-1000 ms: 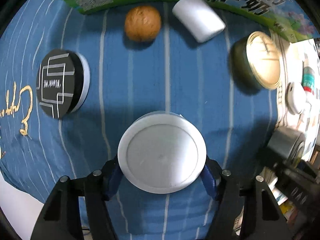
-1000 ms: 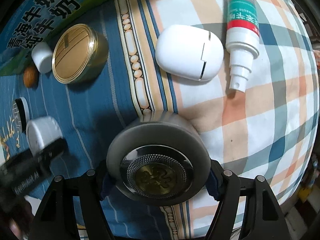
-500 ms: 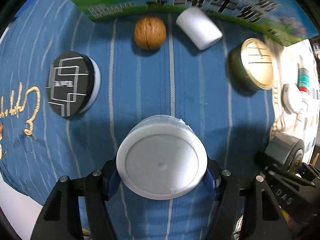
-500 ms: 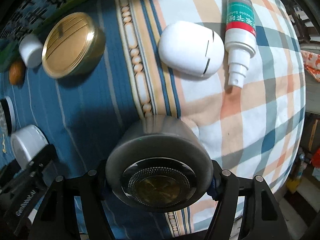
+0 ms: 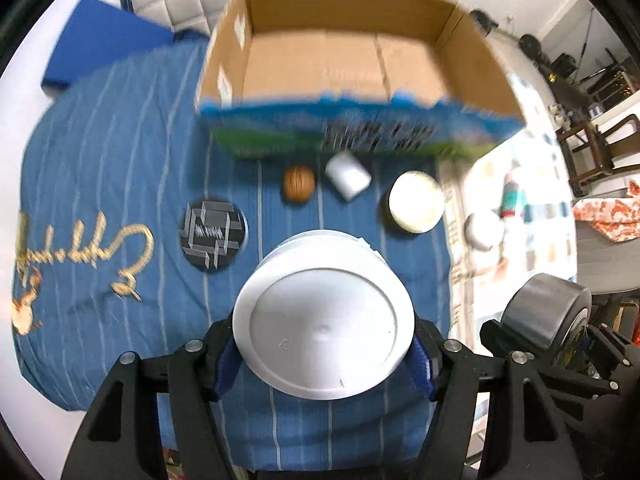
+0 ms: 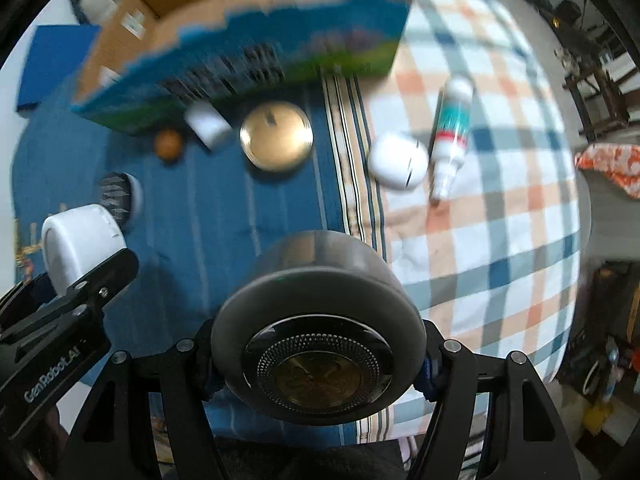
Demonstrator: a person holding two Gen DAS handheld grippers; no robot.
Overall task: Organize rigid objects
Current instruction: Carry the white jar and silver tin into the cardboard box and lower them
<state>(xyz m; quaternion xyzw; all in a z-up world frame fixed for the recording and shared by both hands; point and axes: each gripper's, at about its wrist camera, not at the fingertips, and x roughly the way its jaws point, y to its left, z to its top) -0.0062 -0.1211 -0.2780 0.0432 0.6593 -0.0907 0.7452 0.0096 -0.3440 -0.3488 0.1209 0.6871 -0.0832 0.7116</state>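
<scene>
My left gripper (image 5: pixel 322 364) is shut on a round white jar (image 5: pixel 323 316) and holds it well above the blue striped cloth. My right gripper (image 6: pixel 318 364) is shut on a round grey tin (image 6: pixel 316 320) with a gold centre, also held high. The open cardboard box (image 5: pixel 344 60) stands at the far side; it also shows in the right wrist view (image 6: pixel 240 32). On the cloth before it lie a walnut (image 5: pixel 299 184), a small white cylinder (image 5: pixel 347 175), a gold-lidded tin (image 5: pixel 416 202) and a black patterned disc (image 5: pixel 212 229).
A white oval case (image 6: pixel 394 160) and a spray bottle (image 6: pixel 451 132) lie on the checked cloth at the right. A blue pad (image 5: pixel 100 48) lies at the far left. Chairs and clutter (image 5: pixel 592 128) stand beyond the right edge of the bed.
Both grippers have risen and pulled back with their loads. The objects on the cloth look smaller, and the box's open inside has come into view.
</scene>
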